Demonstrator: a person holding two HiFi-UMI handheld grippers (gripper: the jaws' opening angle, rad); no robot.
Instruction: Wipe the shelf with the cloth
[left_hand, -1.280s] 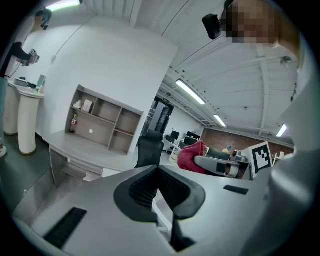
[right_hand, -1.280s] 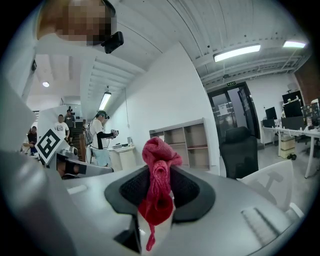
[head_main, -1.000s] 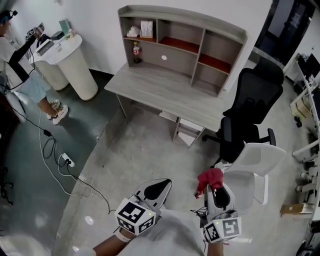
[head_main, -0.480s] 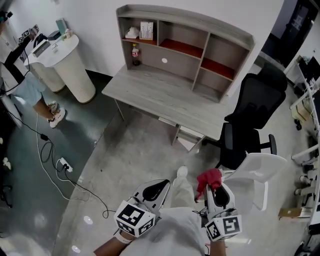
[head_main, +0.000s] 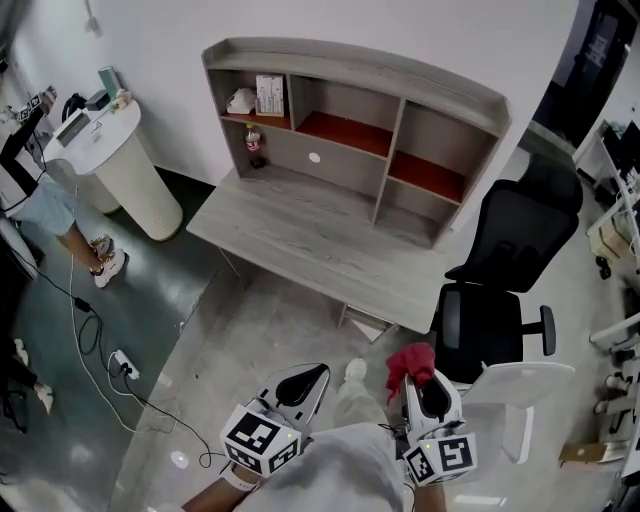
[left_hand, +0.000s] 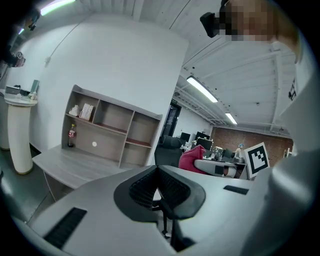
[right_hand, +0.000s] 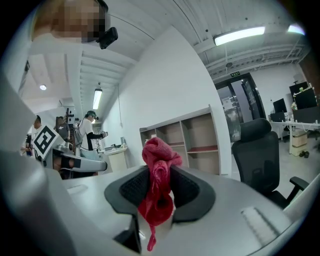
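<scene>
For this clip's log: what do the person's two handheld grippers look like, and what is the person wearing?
The two match. The left gripper and right gripper each have a smooth, pale grey, wedge-shaped shell, with black ribbed pads lining the jaws. At its rear, each carries a white cube printed with black square markers. The person wears light grey clothing.

The head view looks steeply down on the shelf (head_main: 350, 110) from well back; each gripper view faces it level, along its jaws. All three share it.
</scene>
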